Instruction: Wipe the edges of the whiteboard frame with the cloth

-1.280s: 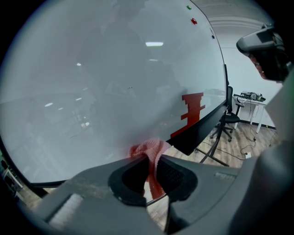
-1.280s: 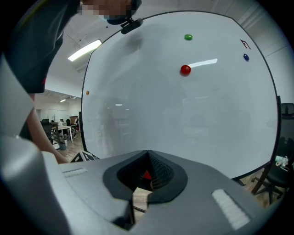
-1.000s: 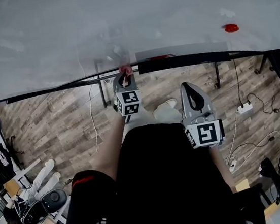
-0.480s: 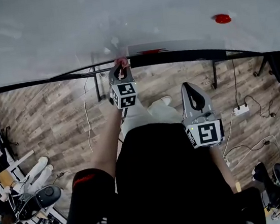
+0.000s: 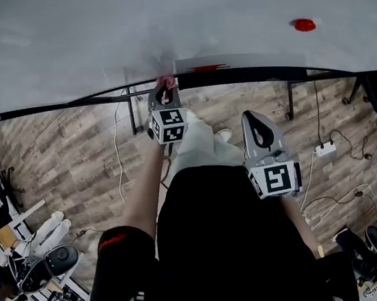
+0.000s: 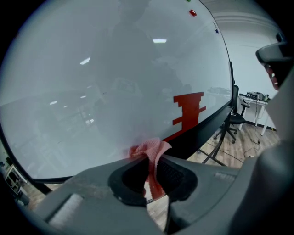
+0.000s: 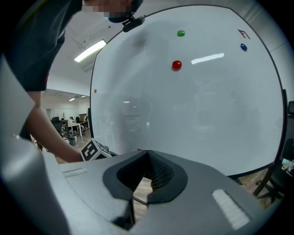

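A big whiteboard [image 5: 158, 26] fills the top of the head view, its black bottom frame edge [image 5: 65, 104] running across. My left gripper [image 5: 164, 87] is shut on a pink cloth [image 5: 165, 82], which presses against the board's lower edge. In the left gripper view the cloth [image 6: 149, 153] sticks out between the closed jaws, touching the board by the dark frame [image 6: 202, 131]. My right gripper [image 5: 256, 120] hangs back from the board, lower right, shut with nothing in it [image 7: 146, 176].
A red magnet [image 5: 304, 24] sits on the board at upper right, a red block mark [image 6: 188, 108] near the bottom edge. Board legs [image 5: 133, 116], cables and a power strip [image 5: 325, 148] lie on the wood floor below. Office chairs [image 6: 234, 119] stand at the side.
The left gripper with the cloth shifted slightly along the bottom frame edge and stays pressed there. The right gripper has hardly moved.
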